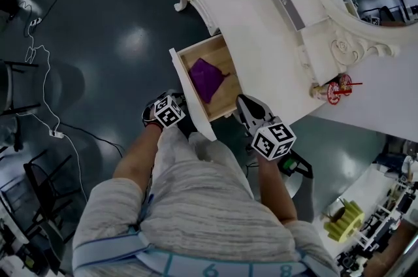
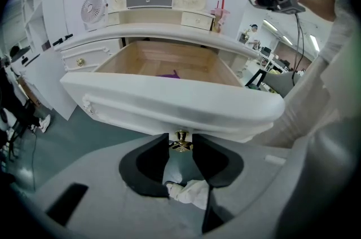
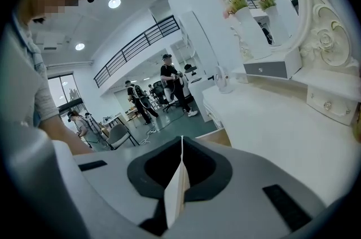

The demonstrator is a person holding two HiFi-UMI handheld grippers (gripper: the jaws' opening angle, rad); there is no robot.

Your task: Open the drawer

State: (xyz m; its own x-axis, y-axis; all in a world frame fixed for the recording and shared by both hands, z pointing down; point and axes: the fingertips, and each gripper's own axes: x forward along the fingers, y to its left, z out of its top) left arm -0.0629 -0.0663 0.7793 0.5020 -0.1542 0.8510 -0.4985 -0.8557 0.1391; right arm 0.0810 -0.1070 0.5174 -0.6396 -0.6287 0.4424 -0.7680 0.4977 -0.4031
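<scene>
Well, the drawer (image 1: 194, 102) stands pulled out from under the white worktop (image 1: 261, 27), open side up, and the only thing in it is a crumpled purple cloth (image 1: 207, 78) on the bare wood floor. From the head view I see that cloth whole. My left gripper view catches only a sliver of it over the front panel, yet shows what the head view hides: the small brass knob (image 2: 181, 139) under the front, with the jaws of my left gripper (image 2: 180, 146) closed on it from both sides. My right gripper (image 3: 181, 147) hangs above the worktop's edge beside the drawer, jaws pressed together on nothing. The drawer's long side runs along the worktop's edge and its front faces me.
</scene>
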